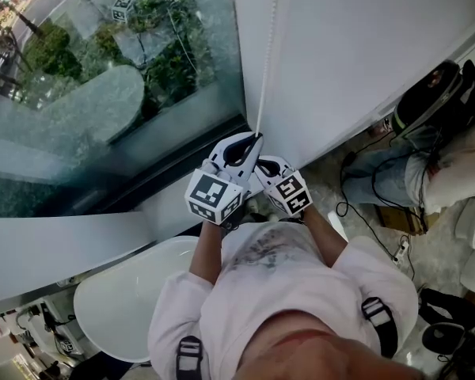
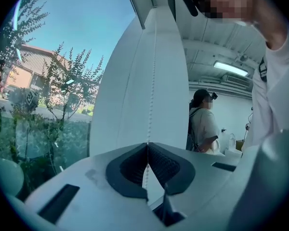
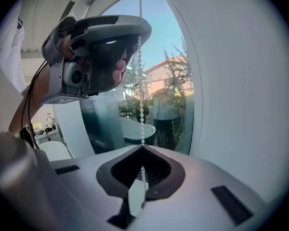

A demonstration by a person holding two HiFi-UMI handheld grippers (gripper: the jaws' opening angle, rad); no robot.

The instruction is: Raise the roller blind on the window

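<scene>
A white bead chain (image 1: 267, 54) hangs down the left edge of the white blind (image 1: 356, 46), next to the bare window glass (image 1: 103, 93). Both grippers hold it close in front of my chest. My left gripper (image 1: 256, 138) is shut on the chain, the higher of the two, and the beads run into its closed jaws (image 2: 147, 144). My right gripper (image 1: 263, 165) is shut on the same chain just below, with beads passing through its closed tips (image 3: 142, 146). In the right gripper view the left gripper (image 3: 137, 30) sits right above on the chain (image 3: 141, 95).
A white round table (image 1: 127, 299) stands below me at the left, under the sill (image 1: 63, 248). At the right another person (image 1: 427, 165) sits on the floor among cables (image 1: 372, 212). A person (image 2: 202, 124) also shows in the left gripper view.
</scene>
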